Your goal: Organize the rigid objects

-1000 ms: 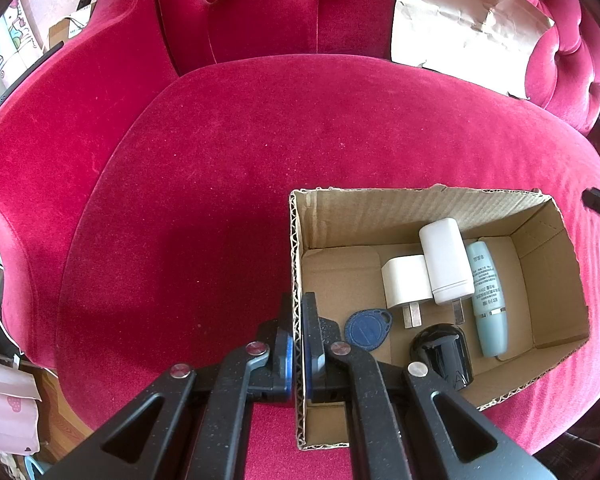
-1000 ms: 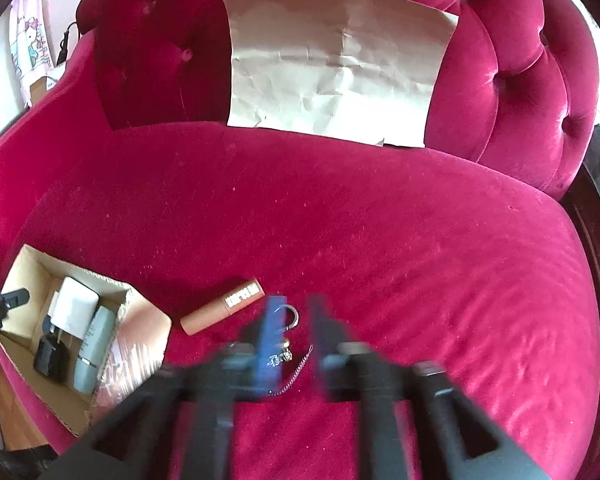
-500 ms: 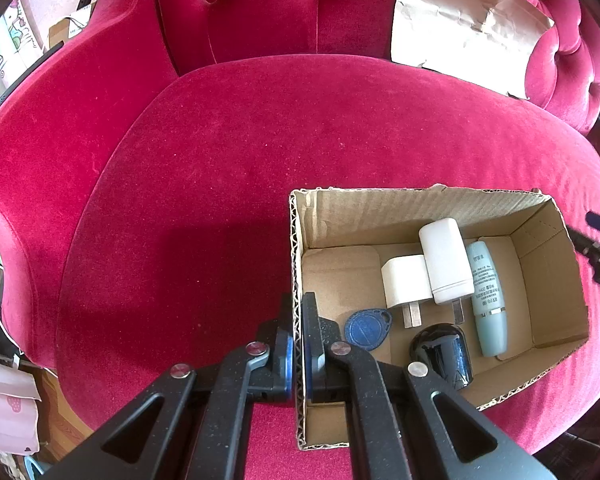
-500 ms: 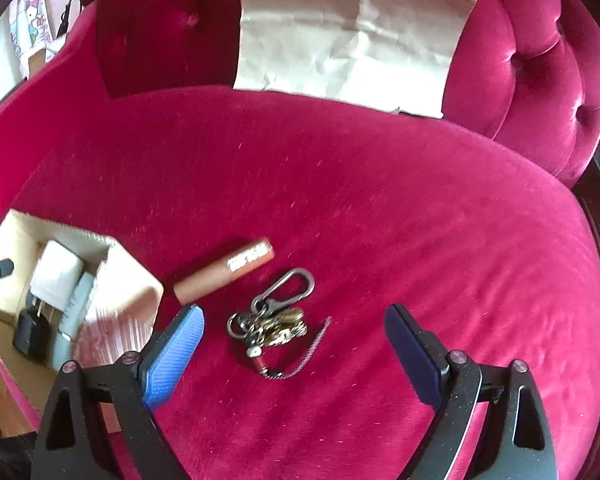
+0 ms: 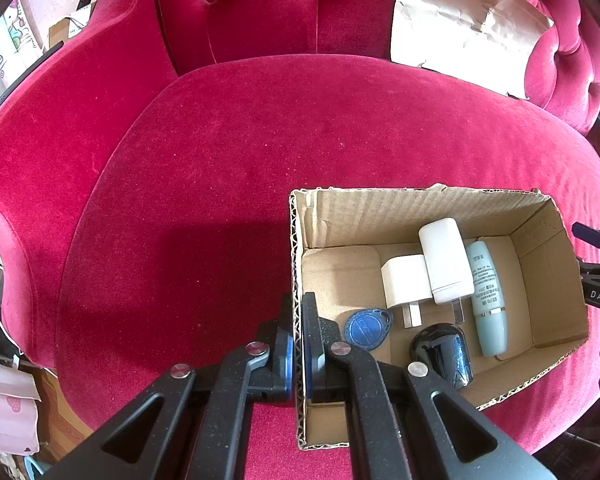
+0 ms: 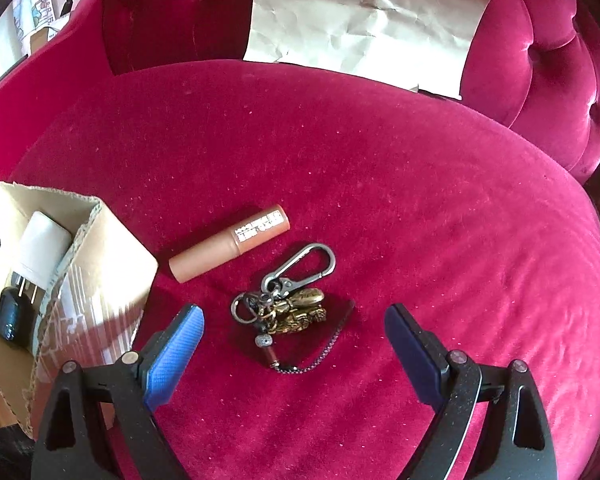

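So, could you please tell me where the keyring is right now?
In the right wrist view, the keyring lies on the red sofa seat, just below the tan tube, right of the cardboard box.

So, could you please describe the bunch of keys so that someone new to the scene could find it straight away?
Start at the red velvet seat and find the open cardboard box at its left edge. Just right of the box lies a peach tube, and the key bunch sits beside that tube, between the open right tongs. It alone is metal: a silver carabiner, rings, a brass charm and a trailing chain.

Red velvet sofa (image 6: 380, 184) bears box (image 6: 112, 264), tube (image 6: 230, 242), keychain (image 6: 288, 300).
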Demonstrator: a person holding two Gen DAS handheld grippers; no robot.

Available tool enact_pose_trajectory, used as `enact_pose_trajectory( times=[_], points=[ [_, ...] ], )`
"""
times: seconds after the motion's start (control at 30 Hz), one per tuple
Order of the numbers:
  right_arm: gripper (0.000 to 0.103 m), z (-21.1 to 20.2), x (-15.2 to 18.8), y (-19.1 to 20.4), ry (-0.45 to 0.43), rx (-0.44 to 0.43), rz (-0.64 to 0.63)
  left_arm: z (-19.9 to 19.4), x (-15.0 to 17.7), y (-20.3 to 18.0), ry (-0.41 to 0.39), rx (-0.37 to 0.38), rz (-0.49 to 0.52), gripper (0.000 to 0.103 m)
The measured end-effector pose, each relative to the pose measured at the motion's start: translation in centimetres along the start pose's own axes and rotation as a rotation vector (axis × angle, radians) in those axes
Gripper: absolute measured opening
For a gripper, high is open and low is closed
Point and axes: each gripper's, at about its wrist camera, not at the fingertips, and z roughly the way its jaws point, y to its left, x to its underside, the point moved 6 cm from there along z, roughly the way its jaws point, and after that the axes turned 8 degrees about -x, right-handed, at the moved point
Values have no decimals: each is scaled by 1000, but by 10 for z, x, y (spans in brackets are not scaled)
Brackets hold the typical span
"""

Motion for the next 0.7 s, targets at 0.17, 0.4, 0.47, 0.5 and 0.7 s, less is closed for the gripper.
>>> enact_pose_trajectory(
  times=[0.17,0.4,0.47,0.5,0.7],
  points=[
    [77,11,-1,1,31,-5,7,0,0,0,0,1,1,3],
    [15,6,-2,-2,19,-18,12,0,0,0,0,0,-1,3],
    [15,5,-2,0,16,-6,4,0,0,0,-1,-1,0,3],
    [15,5,-3,1,14,0,2,0,0,0,0,0,0,3],
    [15,-3,-5,2,0,-3,7,0,0,1,0,2,-1,3]
  ],
)
